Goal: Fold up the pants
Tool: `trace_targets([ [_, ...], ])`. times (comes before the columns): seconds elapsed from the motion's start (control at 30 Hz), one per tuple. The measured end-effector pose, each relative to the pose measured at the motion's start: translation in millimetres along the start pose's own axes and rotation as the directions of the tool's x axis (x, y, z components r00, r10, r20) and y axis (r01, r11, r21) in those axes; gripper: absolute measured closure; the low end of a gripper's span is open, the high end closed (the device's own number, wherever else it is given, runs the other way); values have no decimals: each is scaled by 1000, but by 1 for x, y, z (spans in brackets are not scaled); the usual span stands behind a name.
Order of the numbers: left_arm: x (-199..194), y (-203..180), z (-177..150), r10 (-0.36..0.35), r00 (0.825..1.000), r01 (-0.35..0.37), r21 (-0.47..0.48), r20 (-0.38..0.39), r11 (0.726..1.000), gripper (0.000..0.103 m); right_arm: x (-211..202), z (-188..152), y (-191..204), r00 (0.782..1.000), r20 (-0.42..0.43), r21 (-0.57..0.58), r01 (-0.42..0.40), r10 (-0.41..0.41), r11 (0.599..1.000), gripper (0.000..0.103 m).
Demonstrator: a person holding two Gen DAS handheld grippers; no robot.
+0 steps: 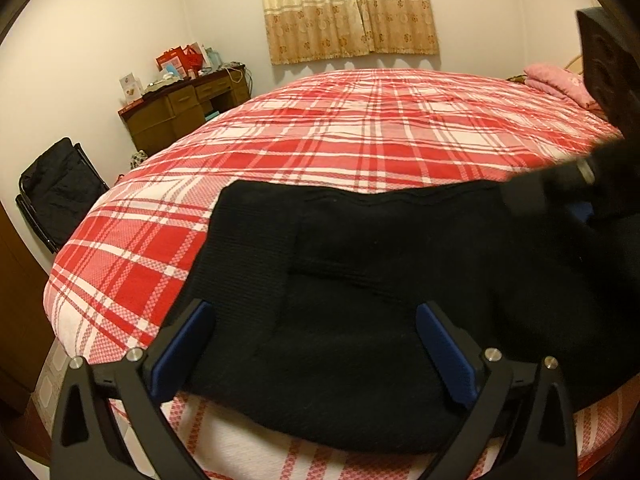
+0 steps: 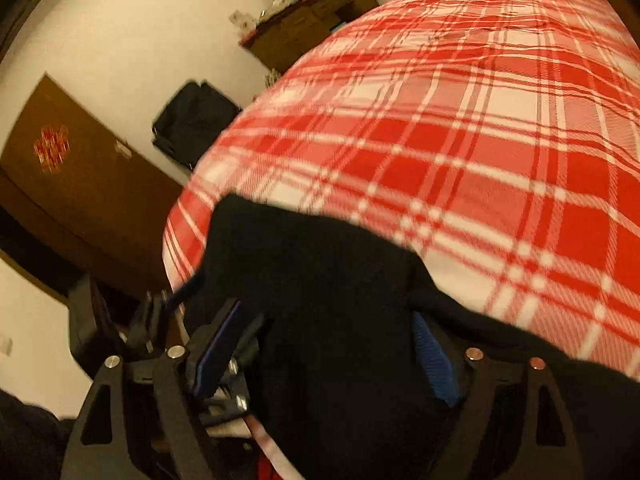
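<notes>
Close wrist views over shared bed [image 1: 360, 128]

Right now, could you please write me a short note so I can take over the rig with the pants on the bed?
Left gripper: fingers spread wide over the black pants, pressing on nothing.
Right gripper: fingers also apart, with pants fabric lying between them, not pinched.
Pants: lying as a compact dark bundle at the near edge of the red plaid bed, partly over the edge.
Done: they look folded at least once; how many layers cannot be told.
Left: probably check the shape, smooth it, and make any last fold.
</notes>
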State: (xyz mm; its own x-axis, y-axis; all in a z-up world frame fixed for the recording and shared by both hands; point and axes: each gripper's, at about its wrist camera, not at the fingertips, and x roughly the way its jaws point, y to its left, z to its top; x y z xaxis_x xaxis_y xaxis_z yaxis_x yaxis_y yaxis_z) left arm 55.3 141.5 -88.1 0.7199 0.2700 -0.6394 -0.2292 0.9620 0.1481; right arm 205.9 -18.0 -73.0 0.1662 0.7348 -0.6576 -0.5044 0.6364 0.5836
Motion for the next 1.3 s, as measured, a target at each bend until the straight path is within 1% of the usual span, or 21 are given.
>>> trace_targets([
  [0.07, 1, -1, -1, 2, 1000, -2, 3, 1, 1000, 0, -3, 6, -8, 999, 23, 35, -33, 32, 999, 18],
  [0.13, 0, -1, -1, 4, 1000, -4, 1, 3, 1000, 0, -13, 11, -15, 997, 65, 49, -33, 30, 998, 18],
  [0.2, 0, -1, -1, 5, 1000, -5, 2, 4, 1000, 0, -25, 17, -21, 992, 124, 46, 23, -29, 999, 18],
  [0.27, 0, -2, -1, 6, 1000, -6, 3, 4, 1000, 0, -40, 25, -31, 978, 182, 68, 86, -97, 994, 18],
  [0.37, 0, -1, -1, 4, 1000, -4, 4, 3, 1000, 0, -56, 32, -45, 979, 200, 127, 18, -43, 992, 18],
  [0.47, 0, -1, -1, 5, 1000, -5, 3, 4, 1000, 0, -69, 28, -35, 973, 223, 85, 34, -52, 996, 18],
  [0.6, 0, 0, -1, 5, 1000, -5, 3, 3, 1000, 0, -62, 17, -16, 982, 187, 29, -28, 22, 999, 20],
  [0.7, 0, 0, -1, 3, 1000, -3, 2, 3, 1000, 0, -37, 12, -3, 991, 118, -10, -62, 63, 998, 20],
  [0.77, 0, -1, 0, 1, 1000, -1, 5, 2, 1000, 0, -19, 9, -6, 996, 68, 16, -54, 52, 998, 20],
  [0.8, 0, -1, 0, 0, 1000, 0, 6, 1, 1000, 0, -12, 9, -11, 998, 55, 32, -18, 16, 999, 20],
  [0.83, 0, -1, 0, -3, 1000, 3, 7, 2, 1000, 0, -11, 7, -15, 998, 56, 39, -8, 6, 999, 21],
  [0.9, 0, -1, -1, -5, 1000, 5, 9, 4, 1000, 0, -17, 11, -25, 997, 73, 67, -1, -4, 998, 36],
  [0.97, 0, -1, -1, -4, 1000, 4, 8, 3, 1000, 0, -31, 15, -35, 993, 103, 124, 48, -61, 991, 46],
  [1.0, 0, -1, -1, 0, 1000, 0, 8, -1, 1000, 0, -47, 16, -37, 974, 143, 149, 154, -176, 977, 44],
  [1.03, 0, -2, 0, 2, 1000, -2, 8, -3, 1000, 0, -60, 17, -38, 953, 171, 153, 225, -250, 962, 44],
  [1.07, 0, -1, 0, 2, 1000, -2, 7, -6, 1000, 0, -86, 17, -40, 915, 231, 157, 300, -330, 941, 44],
  [1.1, 0, -1, 0, 1, 1000, -1, 6, -8, 1000, 0, -101, 17, -42, 896, 263, 171, 321, -357, 932, 44],
  [1.13, 0, -1, 1, 2, 1000, -1, 7, -12, 1000, 0, -124, 15, -50, 866, 297, 212, 351, -402, 912, 44],
  [1.2, 1, 0, 2, 1, 1000, -1, 4, -20, 1000, 0, -175, 12, -81, 770, 300, 369, 451, -563, 813, 43],
  [1.23, 2, 0, 3, 2, 1000, -2, 3, -21, 1000, 0, -190, 10, -95, 732, 283, 423, 485, -620, 766, 43],
  [1.3, 2, -1, 3, 5, 1000, -5, 2, -22, 1000, 0, -228, 5, -137, 604, 193, 541, 592, -773, 598, 43],
])
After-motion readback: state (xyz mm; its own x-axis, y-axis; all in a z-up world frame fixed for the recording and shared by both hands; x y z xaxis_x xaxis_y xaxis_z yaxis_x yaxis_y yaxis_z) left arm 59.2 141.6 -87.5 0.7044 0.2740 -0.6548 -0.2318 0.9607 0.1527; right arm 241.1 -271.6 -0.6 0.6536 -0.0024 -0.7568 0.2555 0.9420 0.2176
